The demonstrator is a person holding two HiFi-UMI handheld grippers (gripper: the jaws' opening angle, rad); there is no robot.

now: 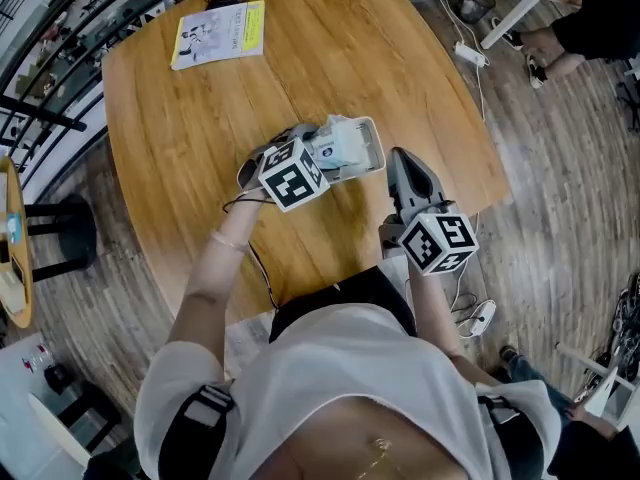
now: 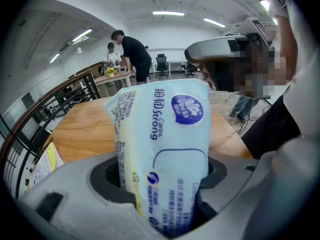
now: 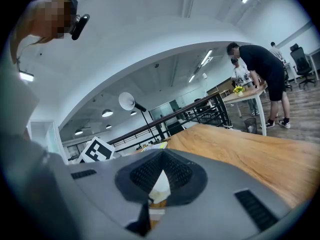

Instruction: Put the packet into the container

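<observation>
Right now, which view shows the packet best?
The left gripper view: the packet fills it, between the jaws. The head view shows it small, partly behind the left gripper. The right gripper view does not clearly show it.

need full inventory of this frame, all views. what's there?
wooden table: one, light brown, centre of the head view
soft plastic packet: one, pale blue and white with blue print, upright between the left gripper's jaws
translucent plastic container: one, whitish, mid-table right by the packet; whether the packet is inside it yet is unclear
printed booklet: one, white with a yellow edge, flat at the table's far left corner
power strip: one, white, on the floor past the table's right side
stool: one, black, on the floor to the left
people: two, at a far desk
left gripper: one, grey, clamped on the packet
right gripper: one, grey, jaws together, empty, near the table's near edge
</observation>
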